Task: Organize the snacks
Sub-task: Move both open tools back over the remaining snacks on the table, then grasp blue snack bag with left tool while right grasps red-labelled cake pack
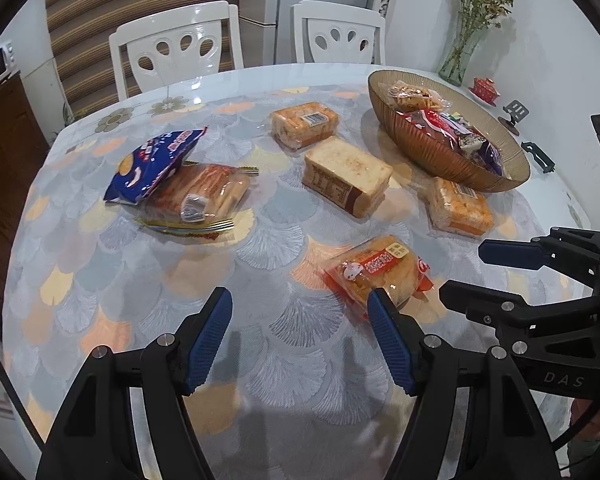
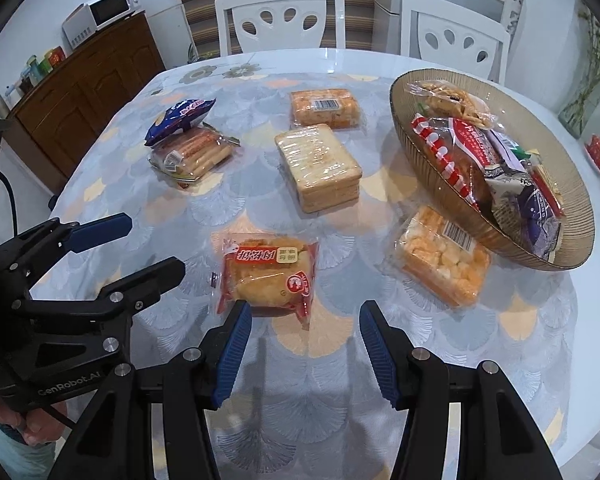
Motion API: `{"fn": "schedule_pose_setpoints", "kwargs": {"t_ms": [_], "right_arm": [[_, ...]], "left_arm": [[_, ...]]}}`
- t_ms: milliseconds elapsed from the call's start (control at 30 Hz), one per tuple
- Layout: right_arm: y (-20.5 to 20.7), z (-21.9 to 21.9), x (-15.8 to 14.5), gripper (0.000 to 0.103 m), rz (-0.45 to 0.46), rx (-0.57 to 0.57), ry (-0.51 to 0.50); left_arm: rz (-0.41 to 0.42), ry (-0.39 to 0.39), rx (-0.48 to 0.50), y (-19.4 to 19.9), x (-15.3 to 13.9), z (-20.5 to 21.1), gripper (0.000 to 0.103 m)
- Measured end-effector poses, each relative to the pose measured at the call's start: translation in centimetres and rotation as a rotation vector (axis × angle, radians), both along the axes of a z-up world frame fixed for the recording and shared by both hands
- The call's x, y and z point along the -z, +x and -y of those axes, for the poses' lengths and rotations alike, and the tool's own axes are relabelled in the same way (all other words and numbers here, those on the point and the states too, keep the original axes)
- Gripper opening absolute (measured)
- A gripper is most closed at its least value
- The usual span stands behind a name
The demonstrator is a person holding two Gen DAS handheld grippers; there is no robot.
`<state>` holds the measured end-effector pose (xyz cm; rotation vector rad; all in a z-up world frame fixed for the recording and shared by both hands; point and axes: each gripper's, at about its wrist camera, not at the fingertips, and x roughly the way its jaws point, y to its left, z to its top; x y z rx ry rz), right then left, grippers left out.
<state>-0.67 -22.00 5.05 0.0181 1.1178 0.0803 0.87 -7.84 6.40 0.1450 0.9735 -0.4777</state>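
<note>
An orange-red wrapped bun (image 1: 376, 272) (image 2: 268, 272) lies on the tablecloth just beyond both grippers. My left gripper (image 1: 299, 294) (image 2: 156, 244) hovers open with nothing between its pads. Beside it, my right gripper (image 2: 306, 306) (image 1: 460, 270) is also open and holds nothing. Farther back lie a wrapped toast loaf (image 1: 346, 176) (image 2: 318, 168), two orange cake packs (image 1: 304, 124) (image 2: 440, 260), and a blue chip bag (image 1: 156, 164) (image 2: 180, 120) leaning on a pack of bread sticks (image 1: 200, 194) (image 2: 192, 154). An amber ribbed bowl (image 1: 432, 148) (image 2: 572, 208) at the right holds several snacks.
Two white chairs (image 1: 180, 52) (image 2: 456, 36) stand behind the table. A glass vase (image 1: 458, 60), a small red pot (image 1: 486, 88) and a dark stand (image 1: 514, 114) sit near the wall on the right. A wooden sideboard (image 2: 84, 92) with a microwave (image 2: 104, 12) is at the left.
</note>
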Motion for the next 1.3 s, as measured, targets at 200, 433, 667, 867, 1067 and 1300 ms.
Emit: {"fn": "schedule_pose_setpoints", "kwargs": {"t_ms": [200, 433, 667, 867, 1067, 1300], "right_arm": [[-0.2, -0.8, 0.0, 0.054, 0.016, 0.001, -0.068], [-0.6, -0.8, -0.3, 0.054, 0.042, 0.018, -0.098], [-0.2, 1.0, 0.3, 0.054, 0.054, 0.068, -0.120], [0.5, 2.4, 0.7, 0.054, 0.048, 0.092, -0.148], [0.5, 3.3, 1.3, 0.054, 0.040, 0.086, -0.121], [0.6, 3.6, 1.5, 0.054, 0.035, 0.076, -0.083]], "left_arm": [[0.003, 0.003, -0.022, -0.3, -0.2, -0.7, 0.069], [0.006, 0.007, 0.001, 0.0, -0.1, -0.3, 0.069], [0.008, 0.017, 0.054, 1.2, 0.6, 1.9, 0.069], [0.015, 0.024, 0.070, 2.1, 1.1, 3.6, 0.069], [-0.003, 0.027, 0.058, 2.1, 1.5, 3.6, 0.069], [0.011, 0.034, 0.058, 1.8, 1.1, 3.8, 0.069]]}}
